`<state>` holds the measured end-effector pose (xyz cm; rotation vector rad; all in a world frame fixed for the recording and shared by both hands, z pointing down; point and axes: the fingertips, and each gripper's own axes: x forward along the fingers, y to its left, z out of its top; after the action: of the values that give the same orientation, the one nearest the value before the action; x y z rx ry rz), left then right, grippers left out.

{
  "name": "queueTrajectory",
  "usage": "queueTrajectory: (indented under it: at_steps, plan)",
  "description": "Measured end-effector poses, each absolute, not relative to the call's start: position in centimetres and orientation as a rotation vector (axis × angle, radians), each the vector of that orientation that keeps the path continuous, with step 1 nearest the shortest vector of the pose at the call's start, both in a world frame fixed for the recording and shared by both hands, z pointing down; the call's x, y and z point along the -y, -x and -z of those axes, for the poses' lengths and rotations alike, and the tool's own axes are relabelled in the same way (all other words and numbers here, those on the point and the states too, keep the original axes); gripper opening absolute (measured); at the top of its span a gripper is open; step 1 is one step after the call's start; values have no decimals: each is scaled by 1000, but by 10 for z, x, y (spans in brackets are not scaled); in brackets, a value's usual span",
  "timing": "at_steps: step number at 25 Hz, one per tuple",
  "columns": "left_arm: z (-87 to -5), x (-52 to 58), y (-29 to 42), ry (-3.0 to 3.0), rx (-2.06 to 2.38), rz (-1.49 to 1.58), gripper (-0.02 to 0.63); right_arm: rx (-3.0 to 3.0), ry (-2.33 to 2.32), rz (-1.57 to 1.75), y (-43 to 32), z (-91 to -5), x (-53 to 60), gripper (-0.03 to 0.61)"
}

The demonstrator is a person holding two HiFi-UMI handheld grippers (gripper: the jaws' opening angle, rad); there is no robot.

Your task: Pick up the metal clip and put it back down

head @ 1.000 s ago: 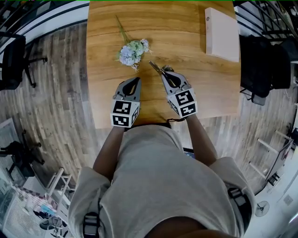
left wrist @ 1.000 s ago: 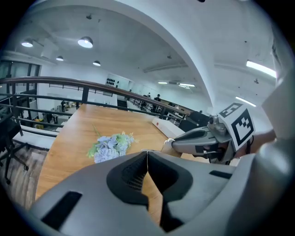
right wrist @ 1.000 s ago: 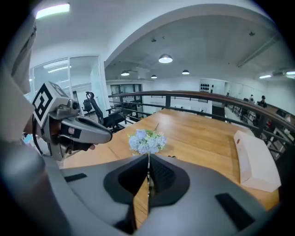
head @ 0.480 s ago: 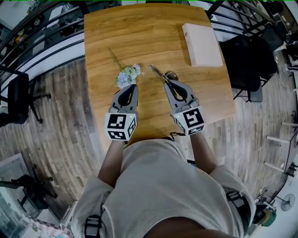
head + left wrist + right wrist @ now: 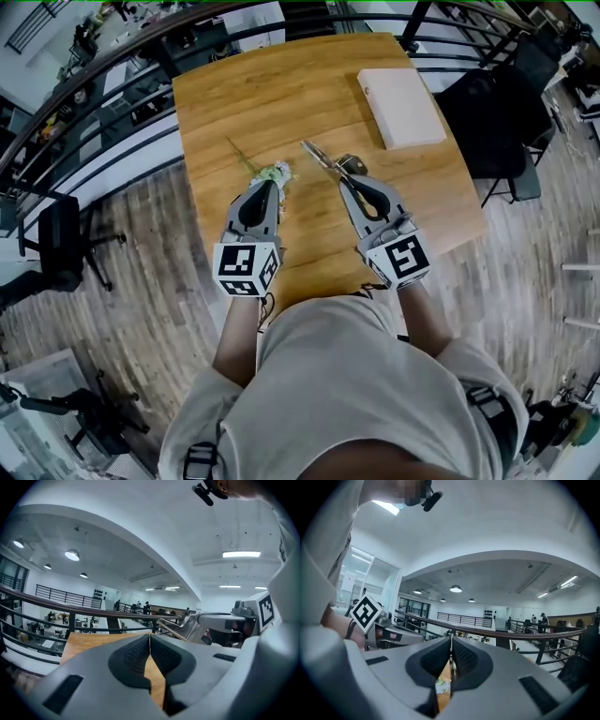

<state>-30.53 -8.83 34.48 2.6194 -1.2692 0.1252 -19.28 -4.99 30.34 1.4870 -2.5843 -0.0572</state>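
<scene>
While we hold both grippers side by side above the near part of the wooden table (image 5: 234, 94), our right gripper (image 5: 349, 178) has its jaws clamped on the metal clip (image 5: 323, 159). The clip's free end sticks out ahead of the pads, off the tabletop. Our left gripper (image 5: 266, 184) has its jaws pressed together with nothing between them, its tip over a small bunch of flowers (image 5: 279, 171). A white box (image 5: 400, 108) lies toward the table's far right, well apart from the clip.
</scene>
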Motion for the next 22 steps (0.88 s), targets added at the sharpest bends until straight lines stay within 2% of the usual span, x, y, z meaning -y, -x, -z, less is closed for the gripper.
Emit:
queueTrajectory:
  at_steps: [7, 12, 13, 15, 16, 22]
  plan:
    - [-359, 71, 296, -2562, 1098, -91, 26, 2606, -1450, 69, 202, -298, 32, 34]
    - [-359, 58, 278, -2376, 625, 224, 28, 2719, -1404, 76, 210, -280, 11, 34]
    - [-355, 56, 279, -2356, 571, 282, 42, 2734, -1393, 75, 212, -279, 7, 34]
    - [-350, 49, 278, -2345, 470, 351, 195, 2768, -1364, 64, 214, -278, -3, 34]
    - [-348, 45, 277, -2342, 415, 374, 226, 2787, -1346, 58, 215, -279, -8, 34]
    - [-330, 33, 278, -2305, 197, 521, 241, 2874, -1214, 66, 233, -275, -32, 34]
